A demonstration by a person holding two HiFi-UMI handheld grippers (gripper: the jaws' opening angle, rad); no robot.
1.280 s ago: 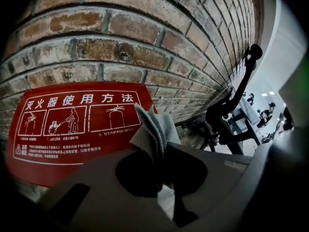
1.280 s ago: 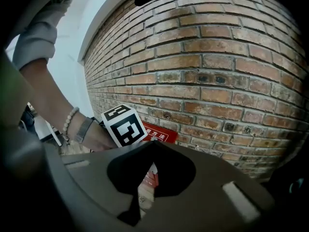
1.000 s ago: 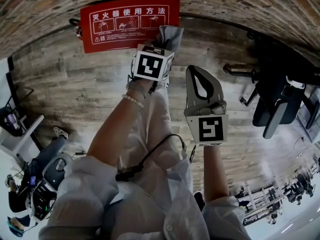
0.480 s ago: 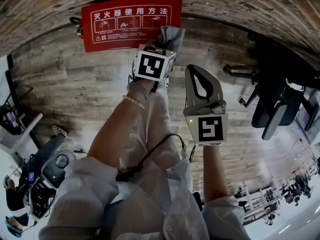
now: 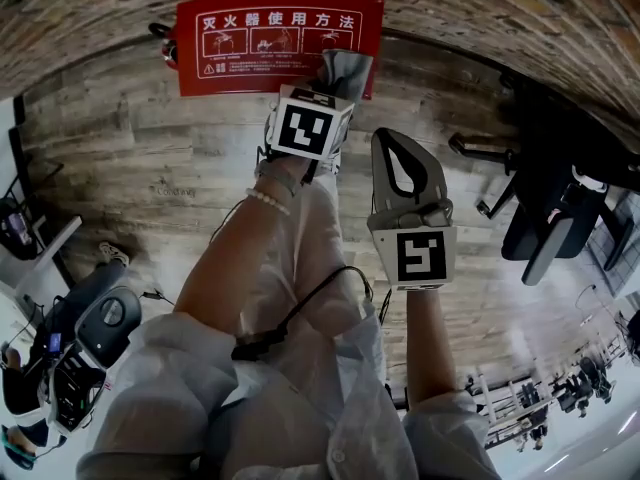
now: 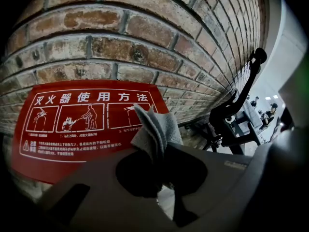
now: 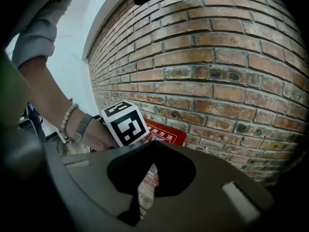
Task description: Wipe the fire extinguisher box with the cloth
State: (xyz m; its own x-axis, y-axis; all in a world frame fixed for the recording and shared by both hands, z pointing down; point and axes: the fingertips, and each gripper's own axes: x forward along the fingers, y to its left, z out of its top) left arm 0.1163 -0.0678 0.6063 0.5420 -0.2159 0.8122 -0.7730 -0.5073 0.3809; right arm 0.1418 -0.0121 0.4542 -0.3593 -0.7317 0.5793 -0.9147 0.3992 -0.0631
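Observation:
The red fire extinguisher box (image 5: 250, 43) stands on the wood floor against the brick wall, its lid printed with white instructions. My left gripper (image 5: 332, 90) is shut on a folded grey cloth (image 5: 346, 68), which rests at the box's right end. In the left gripper view the cloth (image 6: 157, 127) sticks up between the jaws in front of the red lid (image 6: 72, 129). My right gripper (image 5: 390, 140) hovers just right of the left one, shut and empty. In the right gripper view its jaws meet, with the box (image 7: 166, 135) beyond.
The brick wall (image 5: 500, 8) runs along the top. A black office chair (image 5: 555, 213) stands at the right, and its base (image 6: 236, 115) shows near the box. A grey machine (image 5: 95, 333) sits at the lower left. Wood floor (image 5: 150, 168) lies left of my arms.
The cloth in the left gripper now lies further in over the box's right end. The right gripper has barely moved.

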